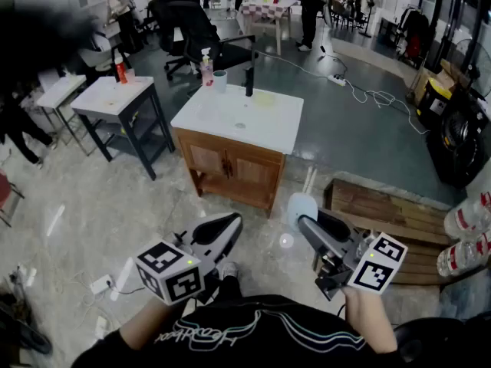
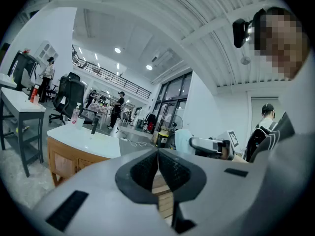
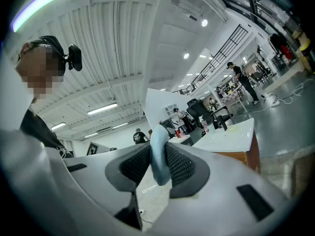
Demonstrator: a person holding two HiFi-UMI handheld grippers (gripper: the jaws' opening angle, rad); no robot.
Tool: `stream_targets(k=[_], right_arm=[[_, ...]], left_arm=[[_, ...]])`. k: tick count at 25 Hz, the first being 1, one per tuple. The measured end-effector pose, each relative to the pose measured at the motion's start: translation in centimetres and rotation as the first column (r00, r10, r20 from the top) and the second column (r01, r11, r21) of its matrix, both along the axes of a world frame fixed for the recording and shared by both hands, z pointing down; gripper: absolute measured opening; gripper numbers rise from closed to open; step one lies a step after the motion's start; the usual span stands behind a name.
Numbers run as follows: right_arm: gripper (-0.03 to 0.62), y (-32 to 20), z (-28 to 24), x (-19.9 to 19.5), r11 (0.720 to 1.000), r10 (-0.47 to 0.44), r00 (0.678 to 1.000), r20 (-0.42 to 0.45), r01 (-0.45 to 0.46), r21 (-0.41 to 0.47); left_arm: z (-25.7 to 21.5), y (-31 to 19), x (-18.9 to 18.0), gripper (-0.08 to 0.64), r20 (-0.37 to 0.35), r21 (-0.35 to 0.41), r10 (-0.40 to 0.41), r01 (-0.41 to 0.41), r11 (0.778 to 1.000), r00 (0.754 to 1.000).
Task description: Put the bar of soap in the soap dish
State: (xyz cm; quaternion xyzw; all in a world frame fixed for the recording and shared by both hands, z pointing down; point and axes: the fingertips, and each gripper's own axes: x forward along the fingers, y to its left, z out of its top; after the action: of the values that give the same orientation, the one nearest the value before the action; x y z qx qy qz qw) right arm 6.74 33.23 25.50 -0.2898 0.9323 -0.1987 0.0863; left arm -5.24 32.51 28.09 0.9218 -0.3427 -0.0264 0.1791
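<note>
The soap (image 3: 158,154) sits between the jaws of the right gripper (image 1: 305,222). The left gripper (image 1: 230,225) lies to its left, near it. The cabinet (image 1: 230,115) stands ahead of both grippers. A bottle (image 1: 206,67), cup (image 1: 220,81) and faucet (image 1: 249,79) stand along the cabinet's far edge. A table (image 1: 107,98) stands ahead and left of the left gripper. A pallet (image 1: 383,213) lies right of the right gripper.

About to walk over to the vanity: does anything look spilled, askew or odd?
Nothing stands out. The bar of soap sits clamped in the right tongs; the left tongs are shut and empty. On the vanity top no spill shows, and the spray bottle stands upright.
</note>
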Motion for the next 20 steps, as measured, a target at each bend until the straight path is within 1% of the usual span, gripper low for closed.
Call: stream_targets(k=[5, 9, 13, 17, 20], right_arm=[[0.123, 1.5, -0.4, 0.2, 1.000, 0.004, 1.000, -0.010, -0.004, 0.012], [0.123, 2.0, -0.4, 0.2, 1.000, 0.006, 1.000, -0.005, -0.006, -0.002], [0.123, 2.1, -0.7, 0.2, 1.000, 0.007, 1.000, 0.012, -0.007, -0.014], [0.123, 2.1, -0.7, 0.7, 1.000, 0.000, 1.000, -0.005, -0.001, -0.012], [0.123, 1.8, -0.4, 1.2, 1.000, 0.005, 1.000, -0.008, -0.005, -0.017]], left_arm=[[-0.5, 1.4, 0.1, 0.023, -0.013, -0.003, 0.012, -0.012, 1.000, 1.000], [-0.6, 2.1, 0.1, 0.023, -0.017, -0.001, 0.010, -0.010, 1.000, 1.000], [-0.5, 2.1, -0.1, 0.023, -0.029, 0.000, 0.004, -0.004, 1.000, 1.000], [-0.7, 1.9, 0.8, 0.023, -0.044, -0.006, 0.007, -0.008, 1.000, 0.999], [-0.8, 1.5, 1.2, 0.023, -0.042, -0.006, 0.013, -0.014, 1.000, 0.999]])
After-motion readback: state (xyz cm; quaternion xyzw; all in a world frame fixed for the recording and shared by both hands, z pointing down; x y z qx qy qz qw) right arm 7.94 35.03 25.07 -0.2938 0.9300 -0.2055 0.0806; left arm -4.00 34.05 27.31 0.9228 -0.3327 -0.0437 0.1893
